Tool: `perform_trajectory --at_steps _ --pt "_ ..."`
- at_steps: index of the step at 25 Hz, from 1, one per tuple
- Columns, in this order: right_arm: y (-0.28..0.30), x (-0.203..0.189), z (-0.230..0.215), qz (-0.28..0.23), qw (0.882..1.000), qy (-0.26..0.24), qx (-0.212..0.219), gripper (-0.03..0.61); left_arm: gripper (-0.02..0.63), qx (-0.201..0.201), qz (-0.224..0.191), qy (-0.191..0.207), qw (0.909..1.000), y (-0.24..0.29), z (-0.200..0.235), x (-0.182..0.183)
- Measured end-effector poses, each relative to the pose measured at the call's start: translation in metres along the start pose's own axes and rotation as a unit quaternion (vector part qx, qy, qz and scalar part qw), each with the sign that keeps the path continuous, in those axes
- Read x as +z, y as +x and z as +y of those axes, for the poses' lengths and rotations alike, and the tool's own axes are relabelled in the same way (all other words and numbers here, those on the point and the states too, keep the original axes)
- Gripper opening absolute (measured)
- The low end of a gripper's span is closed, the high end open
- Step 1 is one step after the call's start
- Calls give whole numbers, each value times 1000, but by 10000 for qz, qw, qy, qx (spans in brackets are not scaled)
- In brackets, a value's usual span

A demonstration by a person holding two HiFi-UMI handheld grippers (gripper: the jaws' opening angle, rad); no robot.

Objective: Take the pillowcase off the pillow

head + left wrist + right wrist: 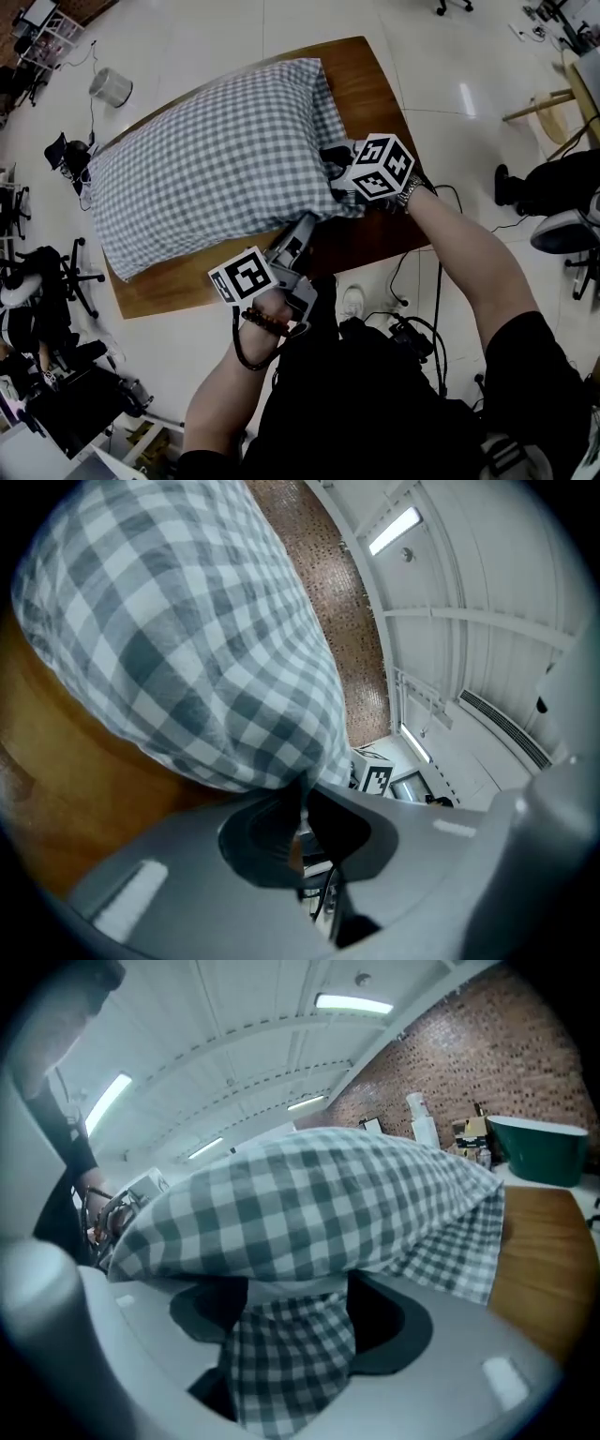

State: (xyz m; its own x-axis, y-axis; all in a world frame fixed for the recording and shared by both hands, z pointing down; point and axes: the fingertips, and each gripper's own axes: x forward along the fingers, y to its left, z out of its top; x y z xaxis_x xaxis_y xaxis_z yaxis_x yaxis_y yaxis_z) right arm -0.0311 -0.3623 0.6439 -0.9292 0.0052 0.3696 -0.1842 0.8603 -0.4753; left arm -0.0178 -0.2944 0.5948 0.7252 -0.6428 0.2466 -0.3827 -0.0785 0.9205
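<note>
Lying across the brown wooden surface (366, 84), the grey-and-white checked fabric pillowcase (216, 159) is seen fully on its pillow, with no part drawn off. The left hand-held gripper (302, 794) is closed, its jaws pinched on the case's near edge. The right hand-held gripper (291, 1326) is held at the open end with its jaws apart; a flap of the case lies between them, unclamped. Judged remaining: the entire removal, with one hold secured.
</note>
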Motion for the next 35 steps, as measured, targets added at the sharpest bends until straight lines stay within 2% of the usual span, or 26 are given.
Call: perform_trajectory --at_steps 2,3,5,6,8,14,15,16,18,19,22,24,27,32,34,35 --pt "5 -1 3 -52 9999 128 35 308 29 217 5 -315 9993 0 3 -8" --pt "6 -2 4 -75 9998 162 -10 276 29 135 0 -210 9997 3 2 -8" --pt "4 -2 0 -143 9994 159 -284 135 28 -120 -36 142 9998 5 -2 -4" --pt "0 -2 -2 -175 9987 106 -474 57 28 -154 -77 194 9997 3 -3 -3" --pt "-9 -1 -3 -185 9965 -89 -816 27 26 -140 -213 189 9995 -6 -3 0" --pt "-37 5 6 -135 9824 -859 -1656 25 14 -107 -705 203 9972 -31 -9 9" --pt "-40 7 10 -138 9789 -1005 -1776 25 14 35 -771 70 9970 -39 -9 7" --pt "-42 8 16 -141 9755 -1144 -1877 25 12 375 -818 -223 9957 -51 -5 1" --pt "-44 9 29 -135 9695 -1388 -2014 25 11 1101 -895 -835 9864 -76 3 -14" --pt "-44 8 36 -119 9672 -1494 -2050 25 11 1130 -948 -823 9856 -83 2 -16" --pt "-41 3 55 -19 9627 -1739 -2071 25 9 608 -1114 -251 9916 -95 -13 -10" --pt "-39 0 64 30 9602 -1869 -2076 26 9 452 -1220 -71 9915 -105 -20 -8" --pt "-46 -5 69 -2 9577 -1894 -2166 28 6 -106 -1401 401 9893 -108 -40 -2" --pt "-53 -21 79 -135 9619 -1559 -2244 31 5 -101 -1521 443 9873 -122 -50 -18" --pt "-50 -26 87 -160 9649 -1458 -2176 45 5 167 -1547 225 9876 -134 -48 -29" --pt "-50 -28 90 -177 9678 -1372 -2105 72 5 256 -1541 132 9876 -138 -46 -34"
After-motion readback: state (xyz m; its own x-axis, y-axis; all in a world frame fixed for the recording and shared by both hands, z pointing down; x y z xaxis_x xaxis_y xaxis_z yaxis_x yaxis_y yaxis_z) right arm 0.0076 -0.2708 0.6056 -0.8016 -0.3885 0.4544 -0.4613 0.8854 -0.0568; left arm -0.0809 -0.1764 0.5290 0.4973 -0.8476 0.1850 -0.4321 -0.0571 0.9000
